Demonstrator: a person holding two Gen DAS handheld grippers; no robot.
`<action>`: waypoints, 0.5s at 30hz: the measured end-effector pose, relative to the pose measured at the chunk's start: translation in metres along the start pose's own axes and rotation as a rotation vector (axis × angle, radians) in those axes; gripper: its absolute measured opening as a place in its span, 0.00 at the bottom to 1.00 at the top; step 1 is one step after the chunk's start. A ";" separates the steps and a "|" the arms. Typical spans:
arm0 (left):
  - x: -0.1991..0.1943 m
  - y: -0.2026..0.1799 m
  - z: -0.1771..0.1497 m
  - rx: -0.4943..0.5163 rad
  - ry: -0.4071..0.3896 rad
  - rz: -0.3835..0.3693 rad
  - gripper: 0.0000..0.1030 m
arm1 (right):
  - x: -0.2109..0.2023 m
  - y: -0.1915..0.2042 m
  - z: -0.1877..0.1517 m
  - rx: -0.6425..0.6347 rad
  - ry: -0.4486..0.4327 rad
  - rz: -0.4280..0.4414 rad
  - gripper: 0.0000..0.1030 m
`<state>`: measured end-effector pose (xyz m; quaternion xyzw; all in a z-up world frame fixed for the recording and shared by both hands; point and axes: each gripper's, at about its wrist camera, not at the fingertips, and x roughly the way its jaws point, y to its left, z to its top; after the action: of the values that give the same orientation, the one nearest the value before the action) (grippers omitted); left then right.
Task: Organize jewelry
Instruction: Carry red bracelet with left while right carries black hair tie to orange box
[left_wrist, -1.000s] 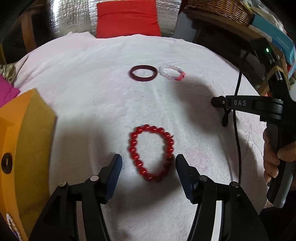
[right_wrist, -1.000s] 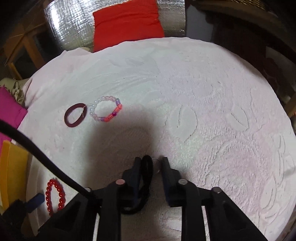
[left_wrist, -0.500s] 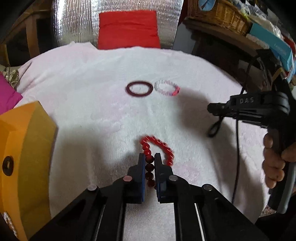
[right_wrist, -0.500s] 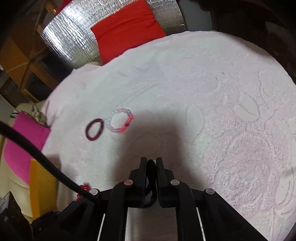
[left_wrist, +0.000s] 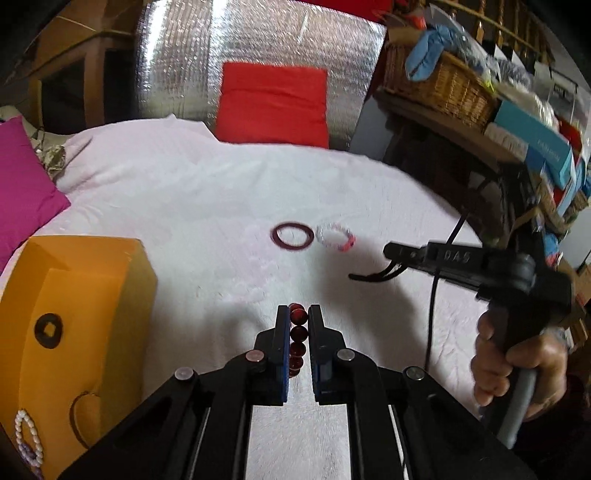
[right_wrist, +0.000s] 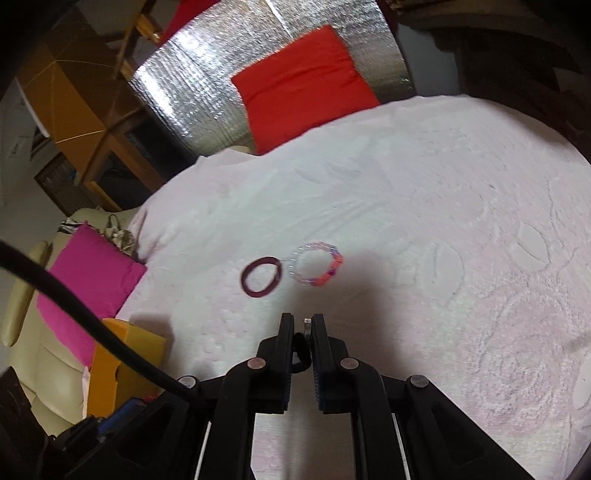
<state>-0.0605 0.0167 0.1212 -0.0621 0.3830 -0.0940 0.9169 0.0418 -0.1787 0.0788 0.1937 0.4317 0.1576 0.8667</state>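
My left gripper (left_wrist: 298, 308) is shut on a red bead bracelet (left_wrist: 297, 334) and holds it above the white cloth. My right gripper (right_wrist: 303, 319) is shut on a black band (right_wrist: 300, 349); it also shows in the left wrist view (left_wrist: 388, 254), with the black band (left_wrist: 371, 275) dangling from it. A dark maroon bangle (left_wrist: 291, 235) and a pink and clear bead bracelet (left_wrist: 336, 238) lie side by side on the cloth beyond both grippers; they also show in the right wrist view, bangle (right_wrist: 261, 282) and bead bracelet (right_wrist: 316, 268). An orange jewelry box (left_wrist: 74, 332) stands at the left.
A white pearl bracelet (left_wrist: 26, 439) hangs on the orange box front. A magenta cushion (left_wrist: 22, 192) lies at the left edge, a red cushion (left_wrist: 273, 105) at the back. A wicker basket (left_wrist: 439, 81) and boxes fill the shelf at the right.
My left gripper closed on the red bead bracelet and lifted it off the cloth. My right gripper closed fully on the black band and rose with it.
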 end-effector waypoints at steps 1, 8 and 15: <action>-0.008 0.002 0.002 -0.009 -0.018 -0.002 0.09 | -0.001 0.002 0.000 -0.004 -0.006 0.008 0.10; -0.050 0.013 0.012 -0.066 -0.121 -0.008 0.09 | -0.010 0.024 -0.002 -0.020 -0.046 0.103 0.10; -0.088 0.038 0.008 -0.125 -0.185 0.033 0.09 | -0.016 0.074 -0.013 -0.085 -0.080 0.202 0.10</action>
<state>-0.1108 0.0735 0.1811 -0.1212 0.3026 -0.0485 0.9441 0.0142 -0.1184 0.1170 0.2053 0.3679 0.2545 0.8705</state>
